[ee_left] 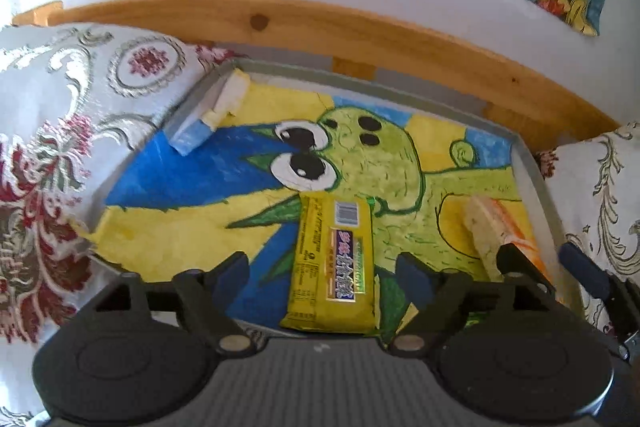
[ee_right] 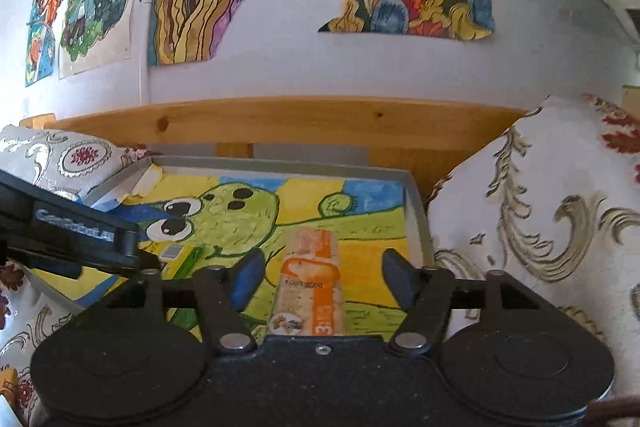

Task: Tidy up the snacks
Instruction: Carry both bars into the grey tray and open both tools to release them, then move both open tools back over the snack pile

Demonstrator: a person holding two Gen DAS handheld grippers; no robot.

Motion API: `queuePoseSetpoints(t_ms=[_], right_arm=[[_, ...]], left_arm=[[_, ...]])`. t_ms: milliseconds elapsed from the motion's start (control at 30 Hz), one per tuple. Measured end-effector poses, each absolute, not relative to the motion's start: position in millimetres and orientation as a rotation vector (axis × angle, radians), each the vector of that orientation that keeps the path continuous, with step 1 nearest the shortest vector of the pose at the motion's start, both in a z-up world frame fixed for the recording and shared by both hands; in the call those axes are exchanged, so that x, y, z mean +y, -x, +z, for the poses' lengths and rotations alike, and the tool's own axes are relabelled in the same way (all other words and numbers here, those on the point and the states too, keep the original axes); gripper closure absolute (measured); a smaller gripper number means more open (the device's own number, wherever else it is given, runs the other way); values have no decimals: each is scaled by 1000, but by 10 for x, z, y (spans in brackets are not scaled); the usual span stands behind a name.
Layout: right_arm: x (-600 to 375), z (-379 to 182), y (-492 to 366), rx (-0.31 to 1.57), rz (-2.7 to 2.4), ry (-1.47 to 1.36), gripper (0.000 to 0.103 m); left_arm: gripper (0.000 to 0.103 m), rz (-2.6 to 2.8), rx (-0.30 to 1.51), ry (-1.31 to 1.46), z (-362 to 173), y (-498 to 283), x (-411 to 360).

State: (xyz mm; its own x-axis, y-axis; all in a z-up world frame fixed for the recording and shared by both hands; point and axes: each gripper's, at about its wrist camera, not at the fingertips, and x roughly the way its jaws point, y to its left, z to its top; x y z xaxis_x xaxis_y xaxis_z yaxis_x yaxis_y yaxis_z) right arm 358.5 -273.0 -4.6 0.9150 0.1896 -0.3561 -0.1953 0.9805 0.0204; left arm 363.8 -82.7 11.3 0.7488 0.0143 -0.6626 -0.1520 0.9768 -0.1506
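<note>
Snacks lie in the tray point(ee_left: 532, 167), on its painted liner: the yellow bar point(ee_left: 334, 263) near the tray's front edge at centre, the orange pack point(ee_right: 310, 283) toward the tray's right wall, apart from the bar. The left gripper point(ee_left: 322, 277) straddles the yellow bar, jaws spread, no contact evident. The right gripper point(ee_right: 316, 279) straddles the orange pack, jaws likewise spread. Judged step: both items either just placed or about to be grasped; which cannot be determined. A grasp next requires closing squarely across each wrapper's width.
</note>
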Motion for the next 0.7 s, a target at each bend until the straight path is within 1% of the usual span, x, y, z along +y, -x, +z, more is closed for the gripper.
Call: queuePoseSetpoints(t_ms=[33,67,133,167,233,267,400,700], right_arm=[[-2741,-21,-3561,358,194,13,26],[-2752,8,-3530,350,189,11,24],[-2771,69,-3457,332,176,9,18],[-2779,104,-3413,322,169,9,16],[-2797,172,-3324,304,159,10,6],[-2803,208,-3269,298,149,14,5],[-2838,328,-3070,285,136,16,1],[-2865,497,-2554,217,126,-5,1]], left_arm=[[13,97,706,199,140,-3596,-819],[11,103,691,199,168,-3551,-809],[3,117,655,201,219,-3448,-790],[2,126,637,201,244,-3394,-781],[1,139,600,208,291,-3277,-754],[1,144,582,215,313,-3221,-740],[1,165,527,243,385,-2986,-676],[1,208,461,198,471,-2413,-600]])
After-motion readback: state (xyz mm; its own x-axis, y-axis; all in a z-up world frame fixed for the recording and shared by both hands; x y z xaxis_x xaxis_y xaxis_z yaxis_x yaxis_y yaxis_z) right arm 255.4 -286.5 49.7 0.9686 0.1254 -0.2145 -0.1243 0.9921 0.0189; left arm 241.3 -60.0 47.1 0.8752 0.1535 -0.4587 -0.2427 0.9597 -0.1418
